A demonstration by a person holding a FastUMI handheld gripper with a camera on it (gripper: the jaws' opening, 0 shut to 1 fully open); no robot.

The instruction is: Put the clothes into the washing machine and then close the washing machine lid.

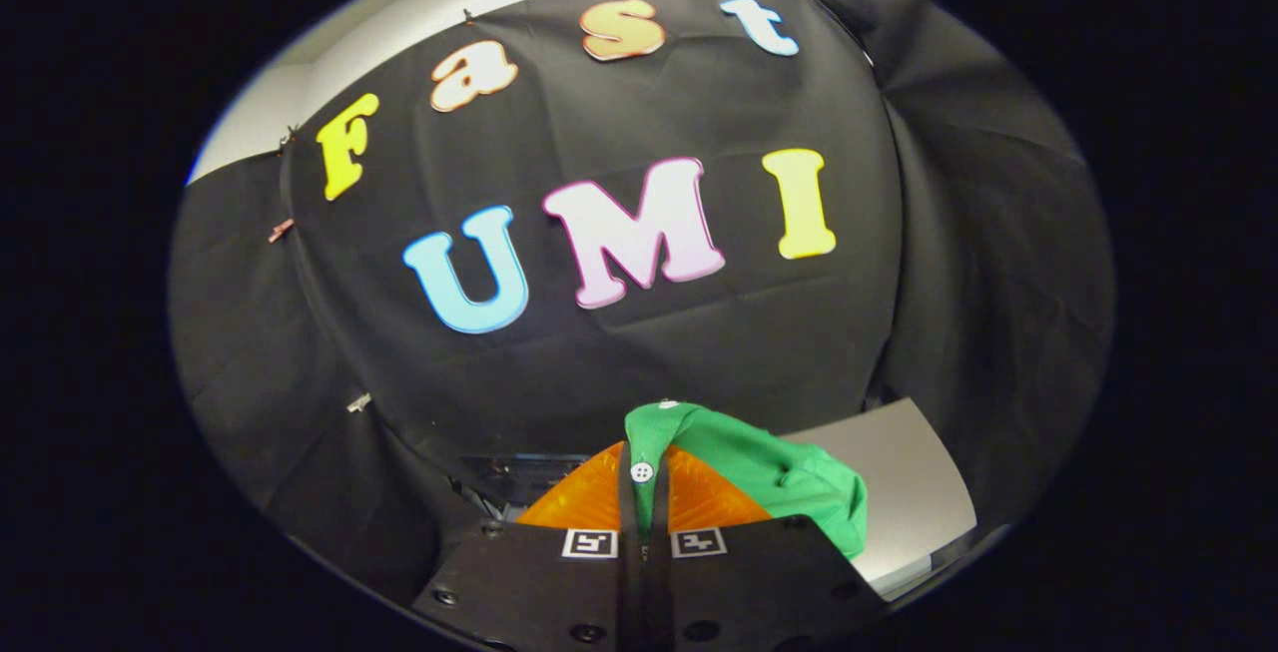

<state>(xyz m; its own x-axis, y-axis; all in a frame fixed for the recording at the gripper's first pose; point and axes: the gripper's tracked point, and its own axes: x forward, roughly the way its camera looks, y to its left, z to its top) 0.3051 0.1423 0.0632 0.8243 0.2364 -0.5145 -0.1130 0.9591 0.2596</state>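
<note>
A green garment (769,472) with a white button hangs from my gripper (644,492). Both orange fingers (579,502) are pressed together on a fold of the cloth, and the rest drapes over the right finger and down to the right. Beyond and below the garment lies a pale grey flat surface (909,492), likely part of the washing machine; its opening is hidden.
The black cloth wall (599,352) of the booth rises close ahead of the fingers. A dark gap (519,477) with some hardware lies just left of the fingers, below the cloth.
</note>
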